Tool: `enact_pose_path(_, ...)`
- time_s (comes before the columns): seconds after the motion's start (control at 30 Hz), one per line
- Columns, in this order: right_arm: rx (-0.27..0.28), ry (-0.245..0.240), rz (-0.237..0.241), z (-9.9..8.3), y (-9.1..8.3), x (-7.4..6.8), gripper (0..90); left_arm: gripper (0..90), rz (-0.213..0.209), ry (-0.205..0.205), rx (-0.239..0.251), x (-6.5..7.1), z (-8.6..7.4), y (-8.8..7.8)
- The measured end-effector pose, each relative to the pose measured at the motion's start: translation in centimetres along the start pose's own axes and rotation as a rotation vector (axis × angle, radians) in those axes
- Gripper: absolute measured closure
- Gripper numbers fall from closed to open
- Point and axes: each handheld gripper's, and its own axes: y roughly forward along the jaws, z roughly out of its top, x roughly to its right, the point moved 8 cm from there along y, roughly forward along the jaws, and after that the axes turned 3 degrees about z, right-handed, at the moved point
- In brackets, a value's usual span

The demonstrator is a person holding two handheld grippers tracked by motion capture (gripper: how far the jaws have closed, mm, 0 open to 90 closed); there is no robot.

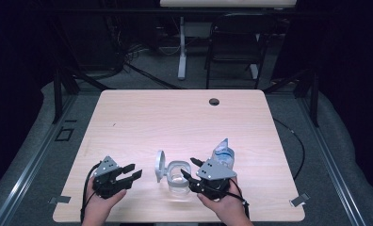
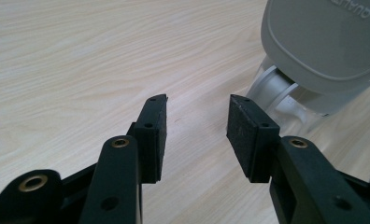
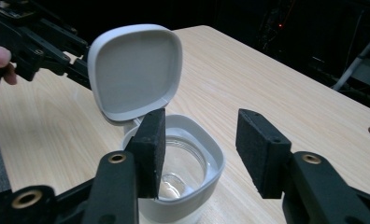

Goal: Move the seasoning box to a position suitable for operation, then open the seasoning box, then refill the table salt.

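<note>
A clear jar [image 1: 177,181] with a pale grey rim stands near the table's front edge, its hinged lid [image 1: 160,165] swung up and open to the left. In the right gripper view the jar [image 3: 188,161] sits just below and ahead of my right gripper [image 3: 199,140], whose jaws are open above the rim with nothing between them. From above, my right gripper [image 1: 189,169] is at the jar's right side. My left gripper [image 1: 130,172] is open to the left of the lid, apart from it; its own view shows the lid's back [image 2: 323,42] past the right jaw. A blue-and-clear plastic pouch [image 1: 223,154] stands behind the right gripper.
The light wooden table [image 1: 175,122] has a cable hole [image 1: 214,101] near its far edge. Tape marks [image 1: 298,200] sit by the front corners. A dark chair [image 1: 236,42] and a white desk leg [image 1: 182,47] stand on the floor beyond the table.
</note>
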Motion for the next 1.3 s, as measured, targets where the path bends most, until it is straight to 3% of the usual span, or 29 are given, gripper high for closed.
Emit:
enact_pose_path(0.5, 0.031, 0.059, -0.050, -2.0, -1.2, 1.7, 51.1, 58.4, 0.013, -0.023, -0.012, -0.7, -0.1, -0.2)
enact_pose_path(0.87, 0.014, 0.061, -0.077, -3.1, -2.1, 2.4, 49.4, 56.9, 0.016, -0.037, -0.001, -0.9, -0.2, -0.1)
enact_pose_path(1.3, 0.014, 0.101, -0.105, -4.1, -3.8, 3.8, 48.6, 56.8, 0.021, -0.047, 0.004, -1.3, -0.1, -0.3)
